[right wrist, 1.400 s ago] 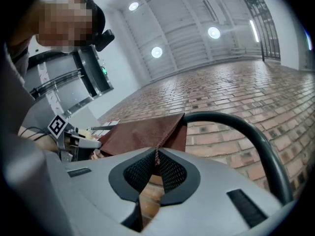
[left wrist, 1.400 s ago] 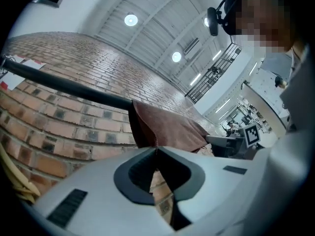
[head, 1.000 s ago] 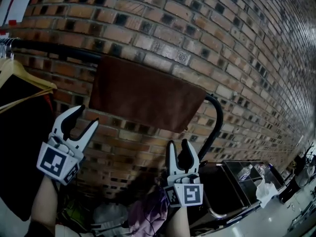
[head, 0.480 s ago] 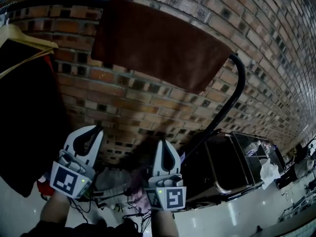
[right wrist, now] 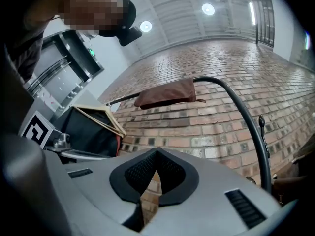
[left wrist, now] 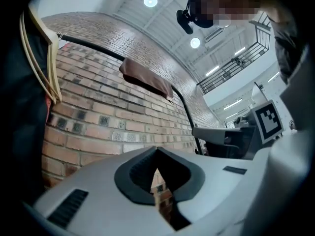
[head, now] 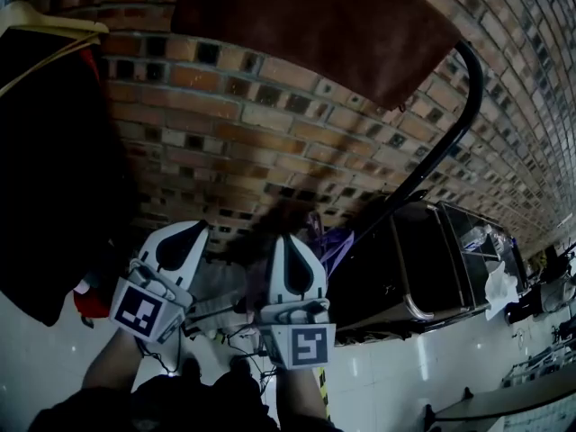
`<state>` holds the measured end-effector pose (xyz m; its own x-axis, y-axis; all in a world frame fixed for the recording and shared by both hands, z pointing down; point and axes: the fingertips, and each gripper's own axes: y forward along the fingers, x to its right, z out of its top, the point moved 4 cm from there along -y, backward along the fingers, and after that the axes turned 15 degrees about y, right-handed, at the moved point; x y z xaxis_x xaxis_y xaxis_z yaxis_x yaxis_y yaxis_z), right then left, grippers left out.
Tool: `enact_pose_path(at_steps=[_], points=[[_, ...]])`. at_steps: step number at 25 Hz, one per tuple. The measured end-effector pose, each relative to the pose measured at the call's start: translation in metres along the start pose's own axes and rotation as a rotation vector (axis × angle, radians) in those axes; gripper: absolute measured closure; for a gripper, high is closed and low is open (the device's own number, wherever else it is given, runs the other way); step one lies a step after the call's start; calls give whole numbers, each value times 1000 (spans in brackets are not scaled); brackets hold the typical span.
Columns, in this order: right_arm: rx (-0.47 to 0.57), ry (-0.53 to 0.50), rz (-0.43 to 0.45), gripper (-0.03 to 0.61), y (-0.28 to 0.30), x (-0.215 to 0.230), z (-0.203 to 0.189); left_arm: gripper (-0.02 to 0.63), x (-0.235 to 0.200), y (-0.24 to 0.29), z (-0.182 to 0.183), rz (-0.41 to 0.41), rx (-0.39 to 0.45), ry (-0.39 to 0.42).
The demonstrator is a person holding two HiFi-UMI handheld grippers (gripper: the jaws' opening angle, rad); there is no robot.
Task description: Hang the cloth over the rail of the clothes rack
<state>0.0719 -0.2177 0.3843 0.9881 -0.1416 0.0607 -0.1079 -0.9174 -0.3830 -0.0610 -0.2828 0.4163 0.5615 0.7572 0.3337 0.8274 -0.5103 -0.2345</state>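
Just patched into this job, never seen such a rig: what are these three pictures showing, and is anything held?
There is no robot: a person holds a two-jaw gripper in each hand. The head view, from a camera on the person's head, shows the left gripper and right gripper side by side before a brick wall. The other two views come from cameras riding on each gripper, looking along its jaws. Both pairs of jaws have just closed, with nothing between them. The brown cloth already hangs over the black rail above; a dark garment on a hanger hangs at the left.
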Motion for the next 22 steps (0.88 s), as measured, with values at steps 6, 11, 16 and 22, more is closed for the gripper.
enact_pose_path(at_steps=[6,11,16,22], points=[[-148,45,-16,552,-5,-1,-26,600,10,3,-20,5,-102,-15],[-206,52,-37,552,-11,4,-35,600,9,4,-26,10,-132,-25],[-212,47,-46,552,-13,6,-34,600,13,6,-23,-3,-123,-19],[-220,39,-39,552,-14,5,-36,600,17,8,-27,-24,-135,-20]])
